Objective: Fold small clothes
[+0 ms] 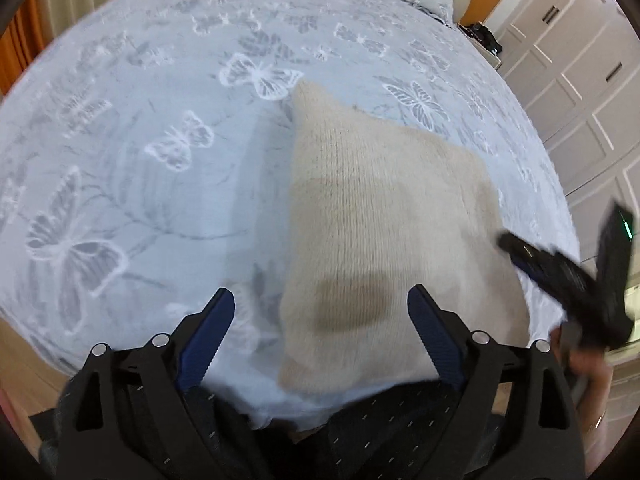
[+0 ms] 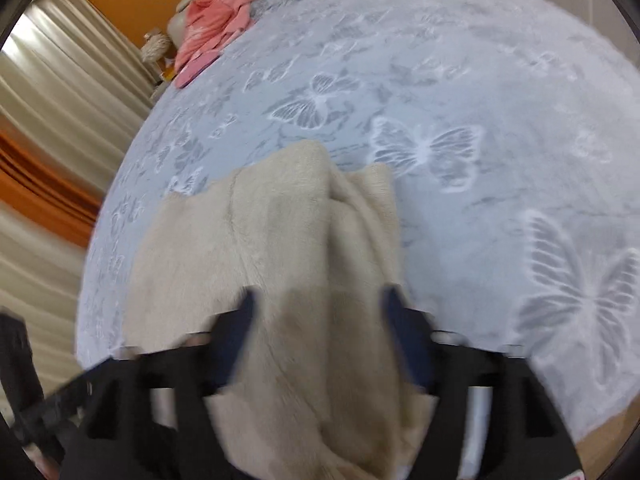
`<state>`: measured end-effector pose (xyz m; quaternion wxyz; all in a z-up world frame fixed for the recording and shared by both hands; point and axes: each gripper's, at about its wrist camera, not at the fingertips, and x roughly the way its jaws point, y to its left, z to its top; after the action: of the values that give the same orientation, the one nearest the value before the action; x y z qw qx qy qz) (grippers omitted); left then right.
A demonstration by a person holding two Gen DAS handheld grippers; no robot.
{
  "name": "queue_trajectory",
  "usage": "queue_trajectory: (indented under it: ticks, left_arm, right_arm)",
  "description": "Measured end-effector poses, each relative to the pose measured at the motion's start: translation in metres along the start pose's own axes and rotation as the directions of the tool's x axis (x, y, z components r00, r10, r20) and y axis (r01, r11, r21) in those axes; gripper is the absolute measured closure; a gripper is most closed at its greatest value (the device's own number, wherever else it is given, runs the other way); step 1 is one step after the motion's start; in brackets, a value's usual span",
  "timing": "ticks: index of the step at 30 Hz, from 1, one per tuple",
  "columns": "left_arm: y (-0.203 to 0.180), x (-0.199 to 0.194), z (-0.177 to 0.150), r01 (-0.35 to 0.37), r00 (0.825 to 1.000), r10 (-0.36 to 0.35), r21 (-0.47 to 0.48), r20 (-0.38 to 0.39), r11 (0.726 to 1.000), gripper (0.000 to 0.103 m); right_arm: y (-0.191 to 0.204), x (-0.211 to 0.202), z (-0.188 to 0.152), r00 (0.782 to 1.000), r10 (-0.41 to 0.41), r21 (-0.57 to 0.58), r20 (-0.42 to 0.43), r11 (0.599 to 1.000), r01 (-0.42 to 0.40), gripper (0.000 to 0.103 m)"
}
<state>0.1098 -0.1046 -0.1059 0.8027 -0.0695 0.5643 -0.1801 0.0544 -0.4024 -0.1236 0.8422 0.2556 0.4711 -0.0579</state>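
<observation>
Standing wide apart, the left gripper's (image 1: 322, 304) blue-padded fingers (image 1: 210, 334) hold nothing. Below and beyond them lies the cream knitted garment (image 1: 384, 216), its near part showing in the gap between the fingers with a dark shadow across it. Whether the right-hand finger touches the knit cannot be told; the left-hand finger is over bare bedspread (image 1: 140, 128), just beside the garment's left edge. From there the garment runs away from the fingers to a pointed corner beside a white butterfly print.

The right gripper (image 2: 318, 300) is blurred, its fingers (image 2: 240, 320) also set wide, with the same garment (image 2: 260, 240) lying between them and reaching out ahead in soft folds. The pads do not appear to press on it. In the left wrist view this gripper shows at the right edge, over the garment's right border, with a hand (image 1: 592, 372) behind it.

The garment rests on a bed with a pale blue butterfly bedspread. Well away, at the bed's far edge, lie pink clothes (image 2: 216, 28). Beige curtains (image 2: 52, 92) hang to one side, white panelled cabinets (image 1: 580, 80) stand at the other.
</observation>
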Motion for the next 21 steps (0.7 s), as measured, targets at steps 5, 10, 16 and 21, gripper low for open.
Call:
queue_trajectory:
  ticks: [5, 10, 16, 21]
  left_arm:
    - [-0.003, 0.03, 0.013, -0.032, 0.999, 0.031, -0.019, -0.036, 0.999, 0.012]
    - [-0.008, 0.053, 0.019, -0.049, 0.996, 0.048, -0.014, -0.073, 0.999, 0.005]
    - [0.013, 0.076, 0.023, 0.077, 0.984, -0.103, -0.173, -0.147, 0.982, 0.005]
    - [0.02, 0.087, 0.019, 0.166, 0.97, -0.2, -0.223, -0.138, 0.961, 0.005]
  right_arm:
    - [-0.021, 0.017, -0.017, 0.998, -0.021, 0.059, -0.064, 0.998, 0.025, 0.019]
    - [-0.035, 0.045, -0.031, 0.985, 0.121, 0.227, -0.12, 0.97, -0.091, 0.014]
    - [-0.028, 0.052, -0.034, 0.987, 0.125, 0.214, -0.1, 0.972, -0.101, 0.006]
    - [-0.035, 0.053, -0.036, 0.984, 0.151, 0.242, -0.092, 0.962, -0.125, 0.01]
